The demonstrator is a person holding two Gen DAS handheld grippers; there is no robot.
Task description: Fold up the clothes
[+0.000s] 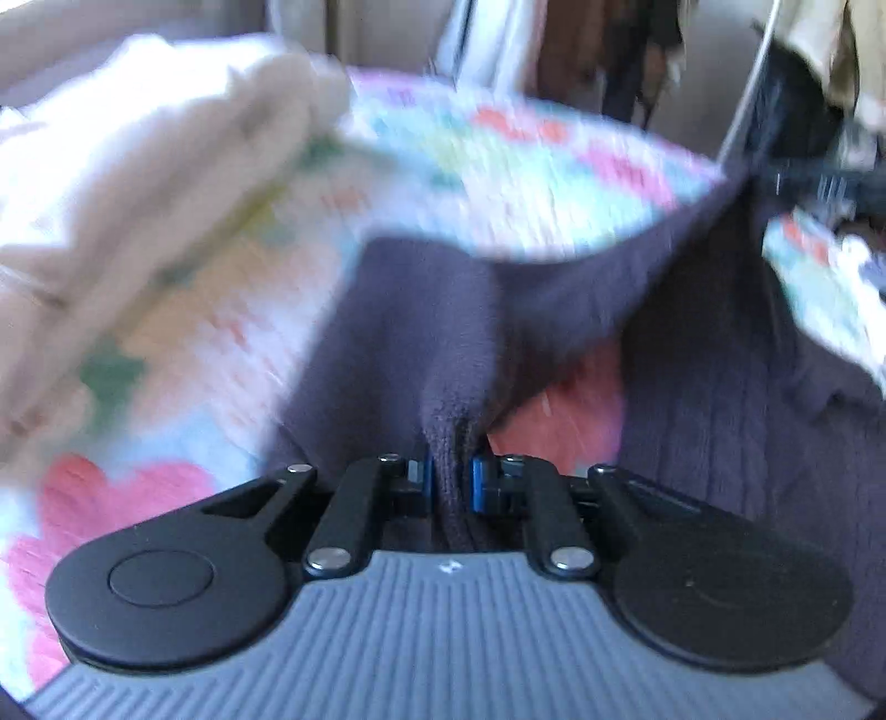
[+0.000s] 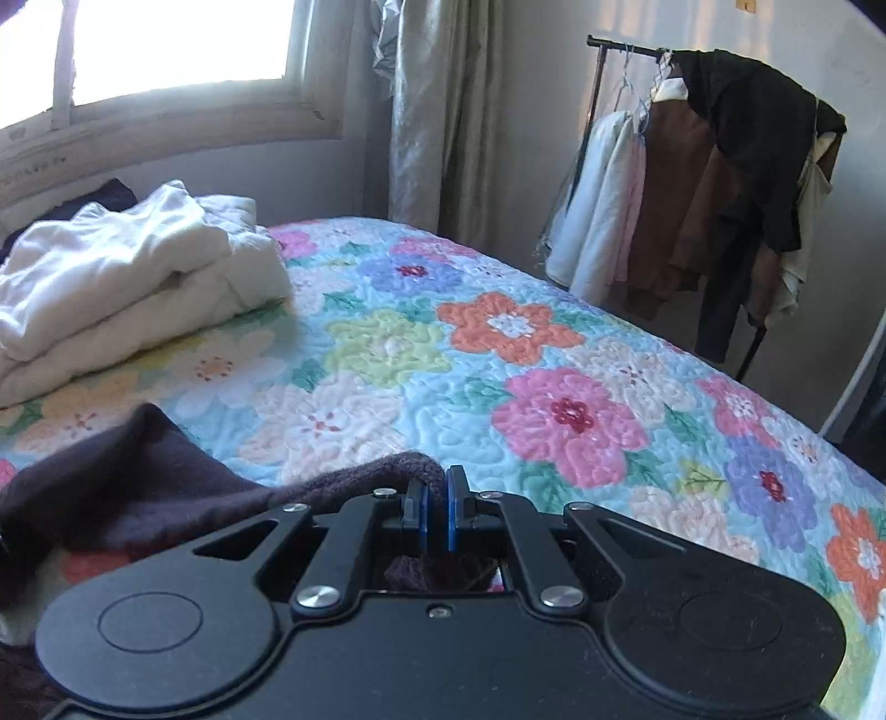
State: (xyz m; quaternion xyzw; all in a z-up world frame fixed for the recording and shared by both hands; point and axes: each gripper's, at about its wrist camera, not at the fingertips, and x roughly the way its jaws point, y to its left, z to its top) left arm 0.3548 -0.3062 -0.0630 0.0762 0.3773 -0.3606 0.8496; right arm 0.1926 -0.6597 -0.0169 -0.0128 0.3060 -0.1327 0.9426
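Through the left wrist camera I see my left gripper point(image 1: 449, 476) pinching a bunched fold of the dark purple sweater point(image 1: 421, 332), the blue pads point(image 1: 425, 471) pressed against the knit from both sides. The sweater is lifted off the flowered quilt point(image 1: 498, 166) and stretches away to the far right, where its other corner is pulled up toward a dark shape that is too blurred for me to make out. More of the sweater, with a ribbed pattern, hangs at the near right of this view. The whole picture is smeared, so fine detail is lost. At the far left lies a pile of white clothes point(image 1: 138, 166) on the quilt. Through the right wrist camera I see my right gripper point(image 2: 437, 509) with its blue pads point(image 2: 453, 515) squeezed almost together on an edge of the same sweater point(image 2: 138, 487); a fuzzy roll of it sticks out past the fingertips and the rest drapes off to the near left, low over the quilt point(image 2: 554, 387). The white clothes point(image 2: 127, 277) sit folded in a stack at the far left of the bed, under the window point(image 2: 166, 44). A curtain point(image 2: 437, 111) hangs beside the window, and at the far right a clothes rack point(image 2: 692, 183) holds hanging garments in white, pink, brown and black. I see no basket or box in either view.
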